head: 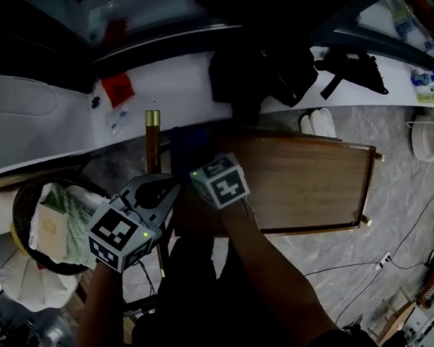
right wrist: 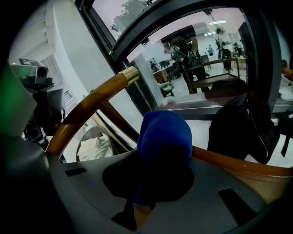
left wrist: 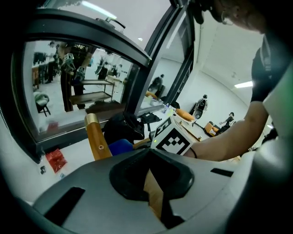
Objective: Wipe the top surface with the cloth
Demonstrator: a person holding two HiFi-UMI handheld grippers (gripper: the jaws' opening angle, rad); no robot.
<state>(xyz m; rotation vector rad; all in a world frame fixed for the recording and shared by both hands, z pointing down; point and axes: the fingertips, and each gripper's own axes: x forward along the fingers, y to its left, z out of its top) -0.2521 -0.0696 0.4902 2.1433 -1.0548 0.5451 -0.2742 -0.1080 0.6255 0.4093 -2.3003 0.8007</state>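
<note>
The brown wooden top (head: 306, 185) lies ahead of me in the head view, with brass knobs at its right corners. A blue cloth (right wrist: 165, 137) is bunched in my right gripper (right wrist: 160, 160), which is shut on it. In the head view that cloth (head: 189, 148) shows dimly at the top's far left corner, just beyond the right gripper (head: 206, 172). My left gripper (head: 159, 194) hovers at the top's left edge beside a wooden post with a brass cap (head: 152, 130). In its own view the left gripper (left wrist: 149, 153) has its jaws together with nothing between them.
A curved wooden rail (right wrist: 87, 109) runs past the cloth. A wicker basket of cloths (head: 32, 192) stands at the left. Black bags (head: 263, 68) and a red packet (head: 117, 90) lie on the white ledge behind. White shoes (head: 318, 123) and cables (head: 390, 257) are on the floor.
</note>
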